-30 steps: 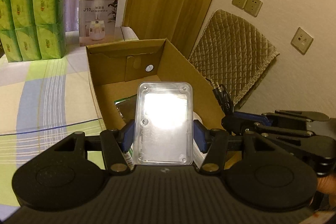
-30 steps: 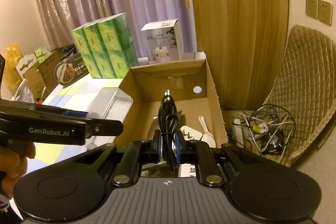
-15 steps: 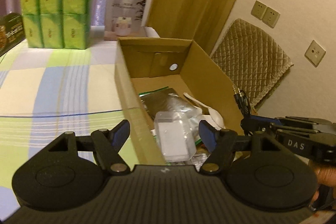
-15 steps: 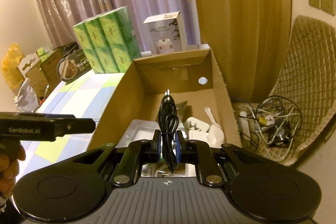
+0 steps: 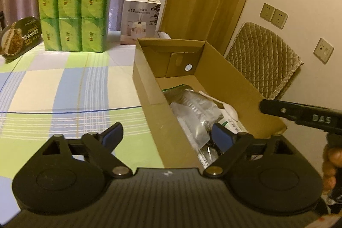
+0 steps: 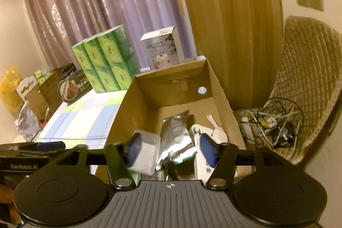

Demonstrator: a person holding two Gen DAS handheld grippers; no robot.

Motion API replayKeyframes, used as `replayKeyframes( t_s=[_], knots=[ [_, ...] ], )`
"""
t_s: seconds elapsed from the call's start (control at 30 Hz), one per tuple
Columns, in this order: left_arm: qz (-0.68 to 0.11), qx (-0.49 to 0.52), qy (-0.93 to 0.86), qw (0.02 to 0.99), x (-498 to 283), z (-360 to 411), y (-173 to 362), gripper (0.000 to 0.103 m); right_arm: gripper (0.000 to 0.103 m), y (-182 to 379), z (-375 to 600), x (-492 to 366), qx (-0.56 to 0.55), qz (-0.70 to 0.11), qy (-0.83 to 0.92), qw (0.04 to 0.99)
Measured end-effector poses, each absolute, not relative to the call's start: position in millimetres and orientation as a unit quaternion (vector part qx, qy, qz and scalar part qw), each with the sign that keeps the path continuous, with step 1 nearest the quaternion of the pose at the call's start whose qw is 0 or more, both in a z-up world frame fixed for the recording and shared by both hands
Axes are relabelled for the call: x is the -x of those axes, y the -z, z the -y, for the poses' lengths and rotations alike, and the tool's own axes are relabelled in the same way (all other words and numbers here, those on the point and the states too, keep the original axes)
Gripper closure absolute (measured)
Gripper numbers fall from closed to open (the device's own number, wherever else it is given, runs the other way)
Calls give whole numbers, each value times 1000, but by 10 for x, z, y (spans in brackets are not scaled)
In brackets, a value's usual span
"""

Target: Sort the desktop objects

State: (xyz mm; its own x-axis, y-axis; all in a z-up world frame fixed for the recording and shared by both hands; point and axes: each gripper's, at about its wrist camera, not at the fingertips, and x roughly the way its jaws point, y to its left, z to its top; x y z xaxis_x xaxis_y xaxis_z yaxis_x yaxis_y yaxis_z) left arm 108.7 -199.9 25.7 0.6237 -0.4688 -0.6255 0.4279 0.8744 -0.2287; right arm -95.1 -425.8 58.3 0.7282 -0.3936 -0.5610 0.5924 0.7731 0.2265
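Cardboard box [image 6: 220,87] at the tabletop's right edge already holds a clear plastic case [image 6: 145,153], a foil pouch [image 6: 175,136], a white charger [image 6: 201,155] and a white scoop [image 6: 218,131]. Both tools are opening with nothing between the pads — the left tool [image 5: 168,138] straddles the box's near wall, the right tool [image 6: 168,149] hangs over the contents. Best to lift each straight up, clear of the walls, before swinging toward the tabletop [image 5: 64,87].

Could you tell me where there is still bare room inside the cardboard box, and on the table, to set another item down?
In the cardboard box, the floor near the far wall with the round hole is bare. The near half is crowded: clear plastic case, silver foil bag, white charger, white spoon. The checked tablecloth lies bare between the box and the green tissue packs.
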Motion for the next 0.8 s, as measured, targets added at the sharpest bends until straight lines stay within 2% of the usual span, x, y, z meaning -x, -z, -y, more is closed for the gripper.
replayKeyframes(
  t_s=[0.03,0.3,0.53,0.8],
  knots=[
    [-354,30,249,901,-1059,1979,-255,9,26,-582,4213,989,-201,-247,275,907],
    [-332,41,254,908,-767,1863,-346,1,11,-665,3877,1178,-197,-246,285,905],
    [-326,44,258,909,-478,1850,-475,1,2,-730,3602,1249,-170,-278,294,899],
    [-342,28,227,911,-172,1853,-629,1,2,-873,3388,1472,-167,-282,316,890]
  ],
)
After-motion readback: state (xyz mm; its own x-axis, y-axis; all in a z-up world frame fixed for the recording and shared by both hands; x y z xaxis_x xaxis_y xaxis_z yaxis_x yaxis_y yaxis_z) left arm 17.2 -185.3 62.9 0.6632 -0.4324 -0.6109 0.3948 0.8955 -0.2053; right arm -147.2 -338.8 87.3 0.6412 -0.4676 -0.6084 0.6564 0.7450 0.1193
